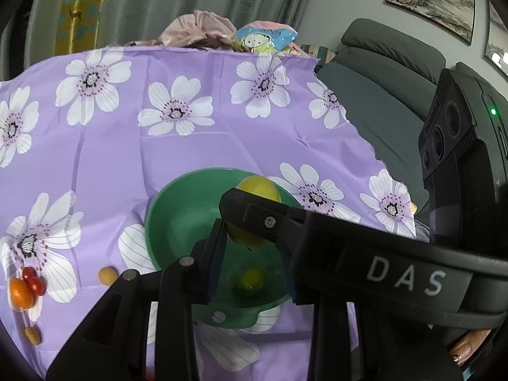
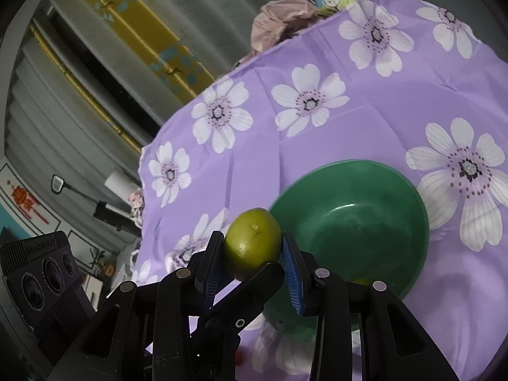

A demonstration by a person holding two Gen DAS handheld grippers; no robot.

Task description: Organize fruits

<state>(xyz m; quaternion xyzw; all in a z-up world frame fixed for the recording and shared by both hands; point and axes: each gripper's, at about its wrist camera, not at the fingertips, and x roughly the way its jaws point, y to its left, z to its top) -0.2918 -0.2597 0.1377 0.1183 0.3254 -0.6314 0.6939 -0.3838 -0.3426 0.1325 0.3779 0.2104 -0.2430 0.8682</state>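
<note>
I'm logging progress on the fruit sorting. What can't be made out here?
Left wrist view: the right gripper crosses the lime, hiding whether the left gripper clamps it too.
Left wrist view: small fruit in the bowl, dim and blurred; kind unclear.
Left wrist view: loose fruits near the left edge, tiny and warped; count unclear.

Left wrist view: close above the green bowl [image 1: 177, 222], angled down across the floral purple cloth [image 1: 158, 152] toward curtain and sofa. Right wrist view: equally close, tilted down, with the bowl [image 2: 365, 216] right of centre and the cloth [image 2: 317, 146] rising behind. Shared: bowl, cloth, far clutter.
</note>
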